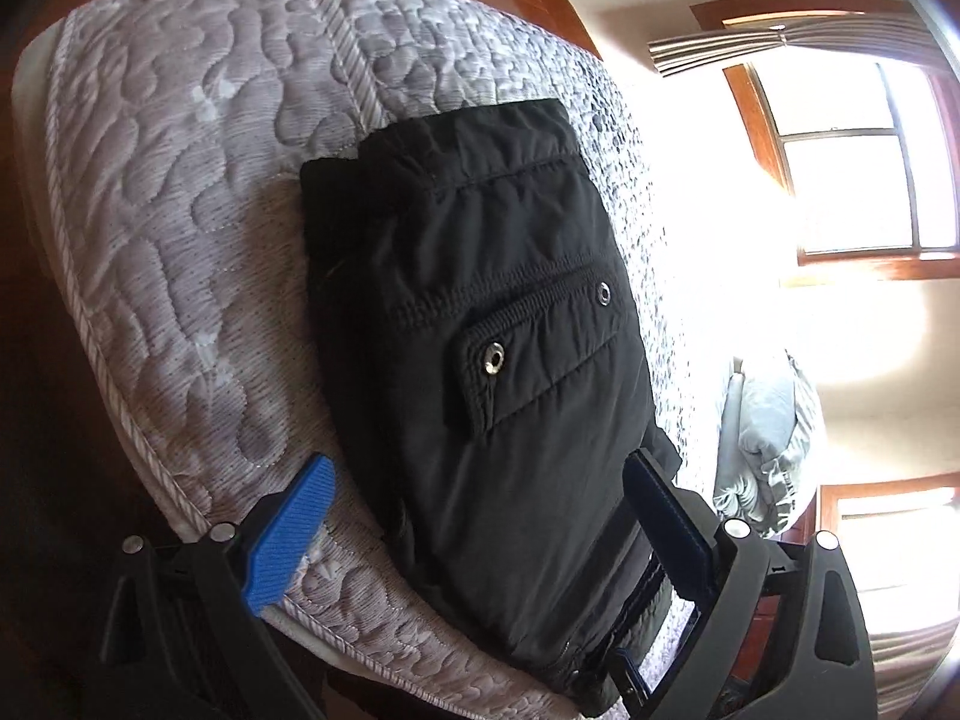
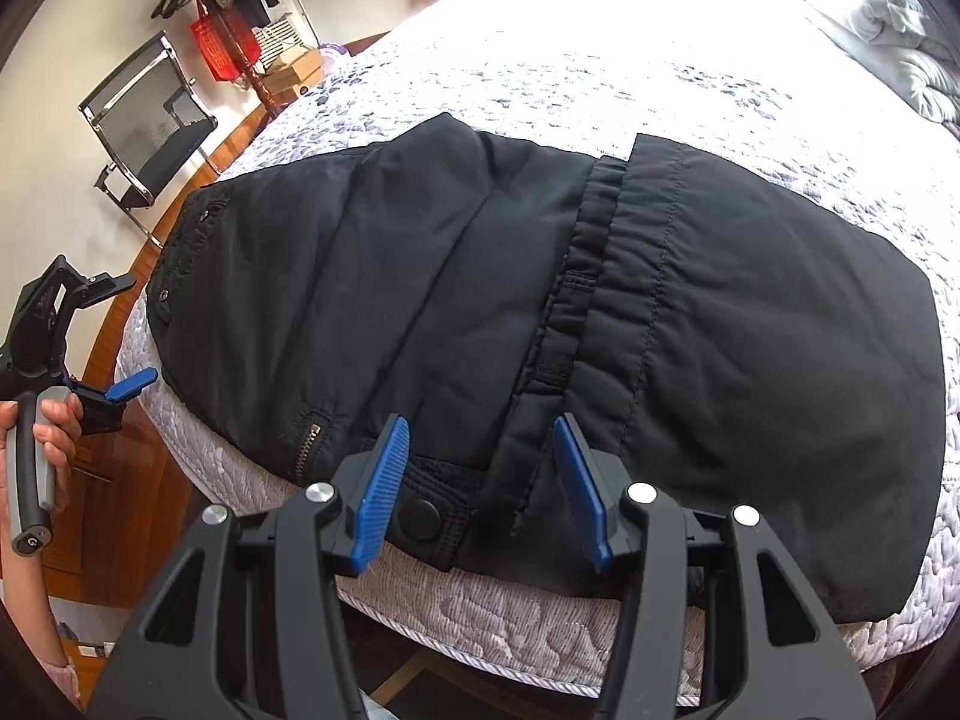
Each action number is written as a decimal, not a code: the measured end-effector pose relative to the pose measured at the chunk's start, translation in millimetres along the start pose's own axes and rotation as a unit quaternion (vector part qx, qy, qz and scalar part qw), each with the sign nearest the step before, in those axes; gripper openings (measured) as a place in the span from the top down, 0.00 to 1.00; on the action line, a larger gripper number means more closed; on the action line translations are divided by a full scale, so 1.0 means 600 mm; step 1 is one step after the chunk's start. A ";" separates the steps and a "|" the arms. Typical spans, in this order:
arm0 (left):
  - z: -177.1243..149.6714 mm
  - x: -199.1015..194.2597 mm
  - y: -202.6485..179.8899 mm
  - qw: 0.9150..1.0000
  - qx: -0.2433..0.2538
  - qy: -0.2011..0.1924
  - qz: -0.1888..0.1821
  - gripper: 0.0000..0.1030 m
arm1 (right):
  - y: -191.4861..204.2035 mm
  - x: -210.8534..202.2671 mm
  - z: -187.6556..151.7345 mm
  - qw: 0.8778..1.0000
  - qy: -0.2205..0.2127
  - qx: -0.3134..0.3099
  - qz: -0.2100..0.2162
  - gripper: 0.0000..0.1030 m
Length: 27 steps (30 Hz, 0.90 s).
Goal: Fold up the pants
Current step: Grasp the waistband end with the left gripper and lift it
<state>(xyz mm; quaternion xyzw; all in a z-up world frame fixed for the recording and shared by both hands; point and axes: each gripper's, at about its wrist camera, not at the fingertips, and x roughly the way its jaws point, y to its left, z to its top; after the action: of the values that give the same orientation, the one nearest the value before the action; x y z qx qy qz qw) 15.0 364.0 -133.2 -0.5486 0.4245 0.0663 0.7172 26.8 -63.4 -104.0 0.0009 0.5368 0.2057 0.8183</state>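
Note:
Black pants (image 1: 480, 324) lie folded in a flat bundle on the grey quilted mattress (image 1: 180, 228), near its corner. They also show in the right wrist view (image 2: 540, 312), with the hem layer laid over the waistband. My left gripper (image 1: 480, 516) is open, its blue fingers (image 1: 294, 528) astride the near end of the pants, holding nothing. It also shows at the left of the right wrist view (image 2: 120, 390), beside the mattress edge. My right gripper (image 2: 480, 480) is open just above the near edge of the pants by a snap tab, holding nothing.
A crumpled grey duvet (image 1: 768, 420) lies at the far side of the bed. A mesh chair (image 2: 150, 114) and a red basket (image 2: 222, 48) stand against the wall. A wooden floor (image 2: 120, 324) runs beside the bed. A window (image 1: 852, 168) glares brightly.

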 end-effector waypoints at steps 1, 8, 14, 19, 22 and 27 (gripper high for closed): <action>0.004 -0.003 0.008 1.000 -0.005 -0.001 -0.003 0.07 | 0.001 0.001 0.001 1.000 0.000 -0.002 -0.001 0.50; 0.015 0.004 0.058 0.998 -0.046 0.019 -0.033 0.17 | 0.014 0.014 0.004 1.000 0.003 -0.020 -0.011 0.43; 0.025 0.009 0.084 0.994 -0.070 0.022 -0.080 0.28 | 0.013 0.020 0.005 1.000 0.008 -0.020 -0.013 0.43; 0.029 0.018 0.111 0.990 -0.084 0.027 -0.109 0.30 | 0.016 0.026 0.005 0.999 0.012 -0.024 -0.017 0.41; 0.029 0.026 0.121 0.987 -0.091 0.028 -0.132 0.32 | 0.019 0.030 0.005 0.999 0.014 -0.030 -0.022 0.41; 0.037 0.045 0.126 0.986 -0.099 0.021 -0.134 0.48 | 0.022 0.034 0.005 0.999 0.016 -0.032 -0.024 0.40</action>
<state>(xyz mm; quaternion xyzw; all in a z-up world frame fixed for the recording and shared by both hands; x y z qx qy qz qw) 1.4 402.4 -206.0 -0.6703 0.3532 0.0003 0.6527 31.6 -43.7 -117.6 -0.0419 0.5426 0.2032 0.8140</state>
